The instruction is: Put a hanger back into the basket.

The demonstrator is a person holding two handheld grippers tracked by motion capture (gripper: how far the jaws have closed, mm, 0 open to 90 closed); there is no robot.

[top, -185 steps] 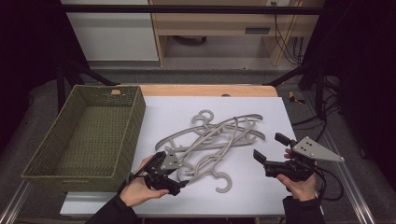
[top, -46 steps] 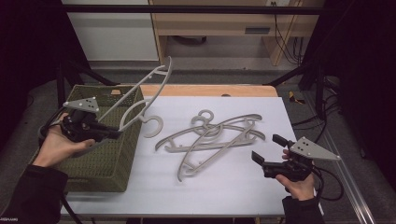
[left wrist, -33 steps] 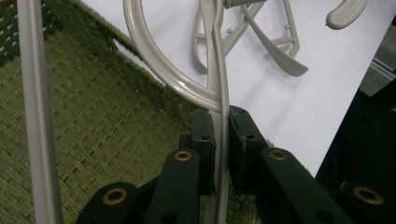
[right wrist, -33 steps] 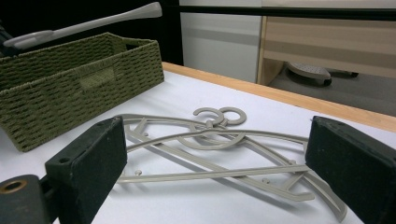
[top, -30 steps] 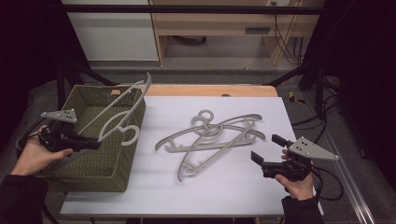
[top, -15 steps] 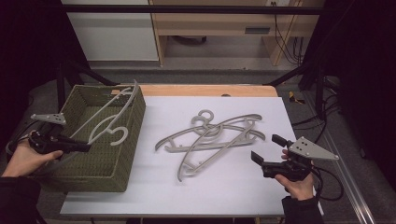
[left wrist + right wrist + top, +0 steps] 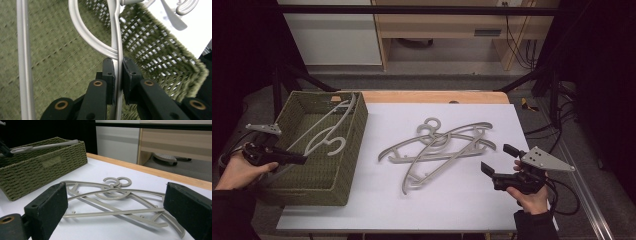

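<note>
Left gripper (image 7: 118,75) is lowering its clamped grey hanger (image 7: 324,132) deeper into the wicker basket (image 7: 343,165). Right gripper (image 7: 115,212) is idling, jaws apart, hanger pile (image 7: 117,200) just ahead.

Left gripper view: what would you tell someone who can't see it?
The left gripper is clamped shut on a thin grey hanger, holding it over a green woven basket.
</note>
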